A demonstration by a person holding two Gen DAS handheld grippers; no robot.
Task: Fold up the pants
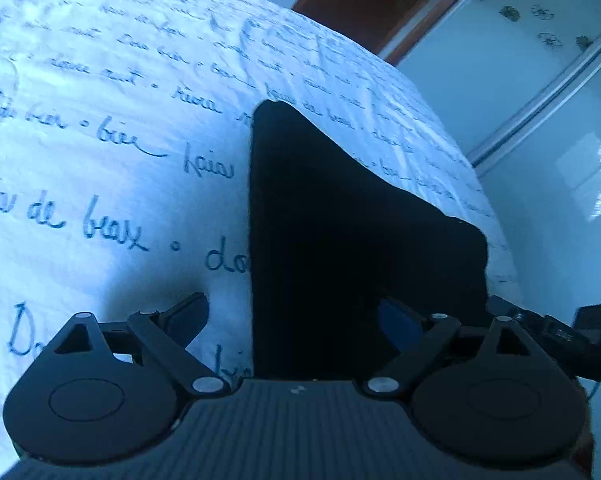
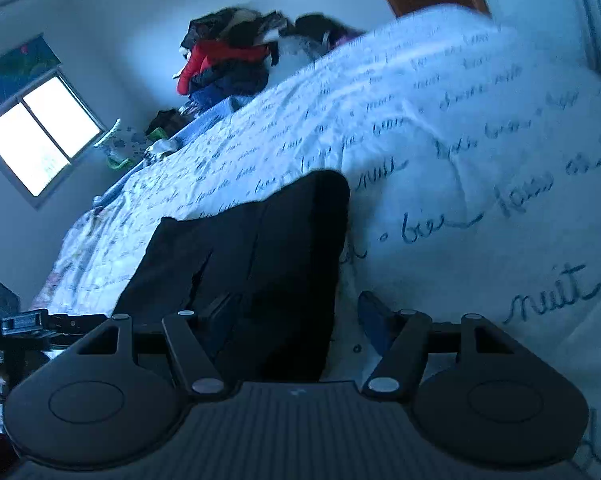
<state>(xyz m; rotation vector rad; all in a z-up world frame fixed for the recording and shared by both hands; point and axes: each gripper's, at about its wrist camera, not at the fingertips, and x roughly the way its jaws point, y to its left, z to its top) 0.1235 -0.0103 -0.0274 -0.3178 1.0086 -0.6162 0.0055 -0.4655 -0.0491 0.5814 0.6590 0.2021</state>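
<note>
Your left gripper [image 1: 294,320] and right gripper [image 2: 296,316] both have their fingers spread apart, low over the near end of the black pants [image 1: 340,220]. The pants lie flat on the white bedspread [image 1: 100,128] printed with script. Beyond, a clothes pile [image 2: 228,60] sits at the bed's far end.

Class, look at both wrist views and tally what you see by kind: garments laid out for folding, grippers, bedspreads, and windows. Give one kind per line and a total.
Black pants: 1
Grippers, left gripper and right gripper: 2
White bedspread with script lettering: 1
Window: 1
Total: 5
The heap of clothes at the far end is too jumbled to count.
</note>
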